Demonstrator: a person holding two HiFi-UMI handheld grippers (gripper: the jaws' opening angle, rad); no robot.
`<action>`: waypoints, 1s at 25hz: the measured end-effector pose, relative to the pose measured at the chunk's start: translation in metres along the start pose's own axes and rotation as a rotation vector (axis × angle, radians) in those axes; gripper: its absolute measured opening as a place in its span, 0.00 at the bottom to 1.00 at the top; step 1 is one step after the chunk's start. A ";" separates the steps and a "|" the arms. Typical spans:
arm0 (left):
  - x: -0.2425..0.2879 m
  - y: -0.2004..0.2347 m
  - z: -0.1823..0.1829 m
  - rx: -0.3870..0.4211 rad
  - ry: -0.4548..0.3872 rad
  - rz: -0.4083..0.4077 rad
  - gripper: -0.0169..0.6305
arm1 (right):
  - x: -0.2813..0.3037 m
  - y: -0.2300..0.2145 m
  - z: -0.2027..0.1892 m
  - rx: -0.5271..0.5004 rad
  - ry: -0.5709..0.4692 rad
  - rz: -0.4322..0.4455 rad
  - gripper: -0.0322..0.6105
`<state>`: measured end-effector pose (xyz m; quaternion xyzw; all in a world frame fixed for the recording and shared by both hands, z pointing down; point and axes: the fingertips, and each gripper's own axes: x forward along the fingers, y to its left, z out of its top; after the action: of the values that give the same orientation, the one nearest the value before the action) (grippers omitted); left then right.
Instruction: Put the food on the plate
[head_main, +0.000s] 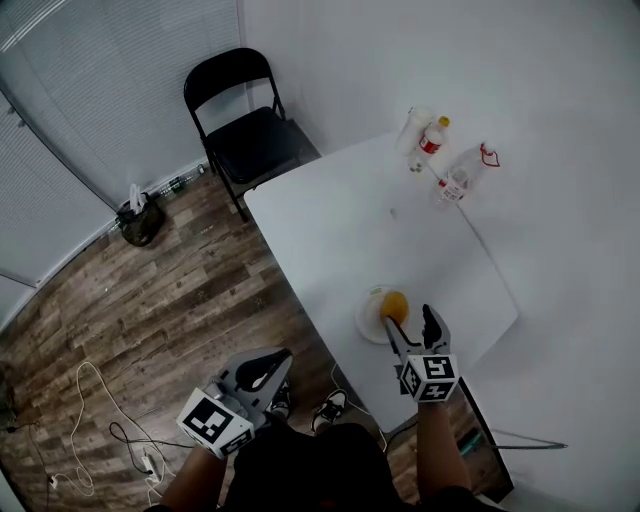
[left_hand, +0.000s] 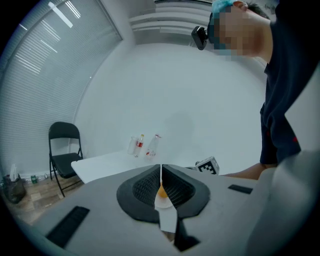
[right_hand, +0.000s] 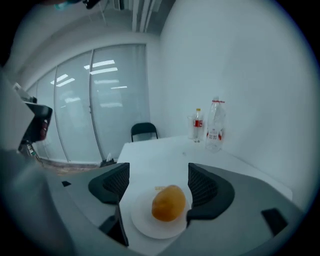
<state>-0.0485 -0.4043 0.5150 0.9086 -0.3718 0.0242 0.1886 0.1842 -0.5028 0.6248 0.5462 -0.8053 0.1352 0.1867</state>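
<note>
Placement is judged finished, the food (right_hand: 168, 203) being seen on the plate (right_hand: 142, 222) between the parted, empty right tongs (head_main: 409, 320), the left tongs (left_hand: 161, 172) being held closed on nothing well aside, so a clean lift away from the counter (head_main: 340, 230) is called for.

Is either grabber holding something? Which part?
Nothing is held. The right gripper has its jaws apart, not gripping the orange food that lies on the white plate. The left gripper is shut on nothing.
</note>
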 end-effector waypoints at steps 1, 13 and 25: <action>0.001 -0.005 0.006 0.013 -0.006 -0.015 0.07 | -0.015 0.004 0.016 0.001 -0.040 0.013 0.64; 0.034 -0.090 0.093 0.189 -0.112 -0.204 0.07 | -0.190 -0.003 0.148 -0.056 -0.438 -0.143 0.12; 0.055 -0.146 0.126 0.295 -0.159 -0.298 0.07 | -0.263 -0.012 0.173 -0.114 -0.530 -0.197 0.09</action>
<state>0.0789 -0.3909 0.3609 0.9703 -0.2395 -0.0217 0.0251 0.2567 -0.3614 0.3527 0.6265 -0.7755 -0.0766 0.0121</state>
